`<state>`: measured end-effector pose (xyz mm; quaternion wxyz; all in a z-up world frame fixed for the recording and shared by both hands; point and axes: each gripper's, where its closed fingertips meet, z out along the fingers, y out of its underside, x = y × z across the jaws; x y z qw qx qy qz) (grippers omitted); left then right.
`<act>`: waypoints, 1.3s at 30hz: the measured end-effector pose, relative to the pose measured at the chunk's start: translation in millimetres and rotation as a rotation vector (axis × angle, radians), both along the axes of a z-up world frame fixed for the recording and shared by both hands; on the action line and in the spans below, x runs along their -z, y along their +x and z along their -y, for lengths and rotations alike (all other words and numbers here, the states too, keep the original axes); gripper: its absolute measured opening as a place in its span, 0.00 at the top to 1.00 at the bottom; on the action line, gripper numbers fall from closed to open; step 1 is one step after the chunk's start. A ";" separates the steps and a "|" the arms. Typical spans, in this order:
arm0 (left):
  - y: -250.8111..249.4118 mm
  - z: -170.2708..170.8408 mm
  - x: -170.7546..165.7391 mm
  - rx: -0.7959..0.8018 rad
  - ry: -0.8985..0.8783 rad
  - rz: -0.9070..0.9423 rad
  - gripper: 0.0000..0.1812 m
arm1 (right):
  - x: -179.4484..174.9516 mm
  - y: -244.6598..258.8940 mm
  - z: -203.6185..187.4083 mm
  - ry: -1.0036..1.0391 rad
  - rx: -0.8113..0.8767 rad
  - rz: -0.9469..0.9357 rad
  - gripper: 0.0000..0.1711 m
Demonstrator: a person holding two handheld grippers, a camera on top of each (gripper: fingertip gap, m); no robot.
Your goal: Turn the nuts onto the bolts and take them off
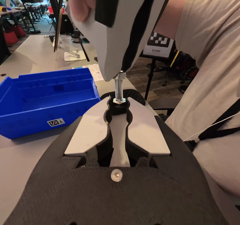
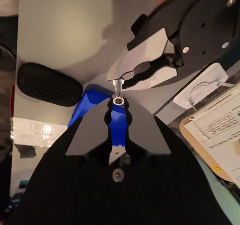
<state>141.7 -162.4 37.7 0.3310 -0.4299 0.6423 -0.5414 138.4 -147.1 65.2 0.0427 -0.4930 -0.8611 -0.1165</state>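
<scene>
A silver bolt (image 1: 118, 90) stands upright between my two grippers above the grey table (image 1: 32, 52). My left gripper (image 1: 118, 102) is shut on the bolt's lower hex end. My right gripper (image 1: 121, 74) comes down from above and is shut on the nut (image 1: 121, 74) at the bolt's top end. In the right wrist view, my right gripper (image 2: 117, 101) pinches the nut (image 2: 117, 100), whose threaded hole faces the camera. The bolt (image 2: 118, 88) runs away from it to my left gripper (image 2: 117, 80).
An empty blue bin (image 1: 45, 102) sits on the table left of the grippers and shows behind them in the right wrist view (image 2: 93, 99). A black oval pad (image 2: 48, 85) lies nearby. A clipboard on a white-based stand (image 2: 207, 134) stands further off. A person's beige sleeve (image 1: 207, 76) fills the right. My two grippers' fingertips are within a few centimetres of each other.
</scene>
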 end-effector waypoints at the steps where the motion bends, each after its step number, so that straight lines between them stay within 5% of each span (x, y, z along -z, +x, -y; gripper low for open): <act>1: -2.3 2.7 -2.6 0.021 -0.002 0.015 0.90 | -2.7 -2.6 2.2 0.016 -0.027 0.038 0.89; 9: -14.8 10.4 -21.5 0.061 0.061 0.147 0.91 | -21.8 -18.8 11.4 0.019 -0.096 0.276 0.89; 19: -37.0 4.1 -52.3 0.058 -0.010 0.241 0.91 | -48.8 -39.5 3.6 -0.042 -0.022 0.177 0.89; 39: -46.0 -30.2 -78.9 -0.256 0.041 0.204 0.90 | -71.9 -47.2 -18.2 -0.355 0.662 -0.146 0.89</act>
